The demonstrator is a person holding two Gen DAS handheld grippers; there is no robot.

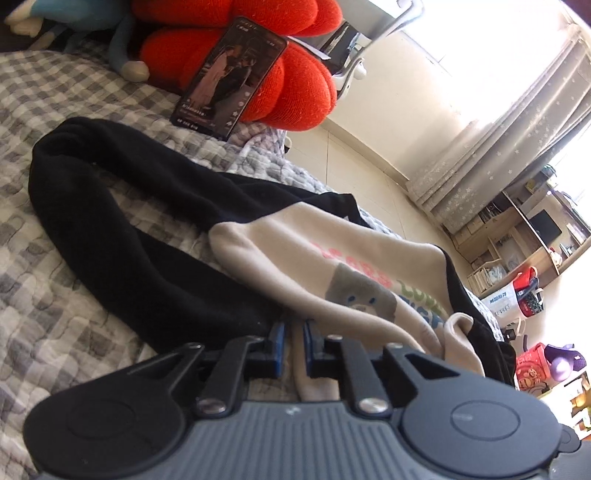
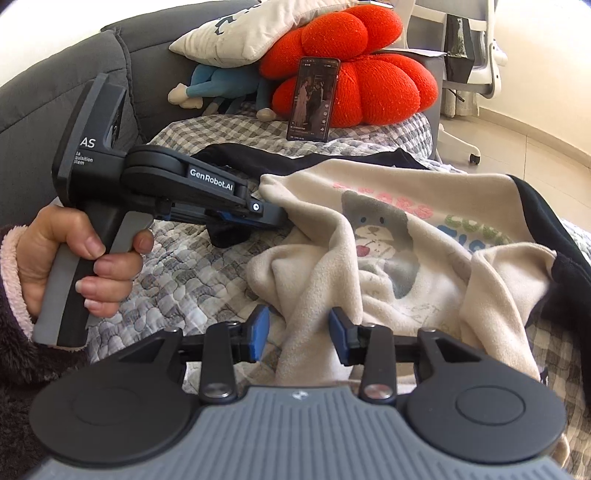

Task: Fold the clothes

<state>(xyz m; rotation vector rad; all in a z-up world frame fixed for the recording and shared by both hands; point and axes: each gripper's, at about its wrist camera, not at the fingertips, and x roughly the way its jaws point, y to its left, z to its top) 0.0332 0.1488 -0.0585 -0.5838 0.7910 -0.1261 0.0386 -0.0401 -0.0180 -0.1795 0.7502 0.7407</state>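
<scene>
Left wrist view looks low across the checked quilt [image 1: 55, 206], with the left gripper [image 1: 293, 334] at bottom centre. Its blue pads stand a narrow gap apart with a thin fold of the cream shirt [image 1: 295, 258] running down between them; whether they press on it cannot be told here. A black sleeve [image 1: 92, 206] loops away to the upper left, and only this view shows the curtain [image 1: 498, 147] and shelves [image 1: 524, 236] at the right edge.

Right wrist view shows what the other does not: a hand [image 2: 74, 258] in a fuzzy cuff at the left holds the left gripper [image 2: 273, 216] by its handle, its tip against the shirt's [image 2: 424, 206] left edge at centre frame. The right gripper [image 2: 298, 328] at bottom centre stands partly open, a cream ridge of the shirt rising between its pads and lying against the right one, not pinched. The shirt's bear print faces up, right of centre, bunched toward the bottom.

Both views show the phone [image 1: 229, 79] [image 2: 312, 98] propped against the red cushion [image 1: 295, 92] [image 2: 369, 77] at the top. Only the right view shows the grey sofa back [image 2: 74, 70] and white pillow [image 2: 240, 29] at upper left.
</scene>
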